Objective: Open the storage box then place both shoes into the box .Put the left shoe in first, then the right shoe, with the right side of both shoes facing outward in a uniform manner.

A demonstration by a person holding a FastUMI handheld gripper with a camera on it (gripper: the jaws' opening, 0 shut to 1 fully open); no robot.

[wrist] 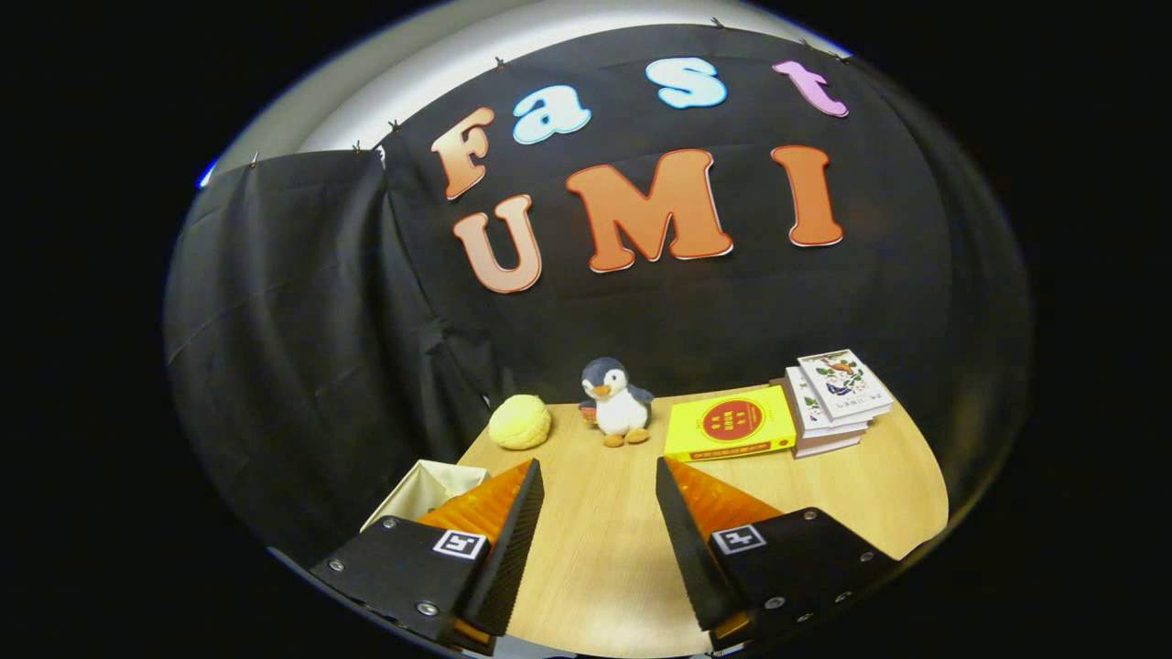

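My gripper [599,474] stands open above the wooden table [595,549], with only bare tabletop between its fingers. A pale cream open box [430,485] sits at the table's near left corner, partly hidden behind my left finger [513,540]; I see its inner walls and rim. I cannot tell whether it is the storage box. No shoe is visible among the things on the table.
Along the far edge of the table, beyond the fingers, stand a yellow round plush [520,422], a penguin plush toy [616,403], a yellow book with a red circle [730,424] and a stack of books [835,401]. The black cloth wall rises right behind them.
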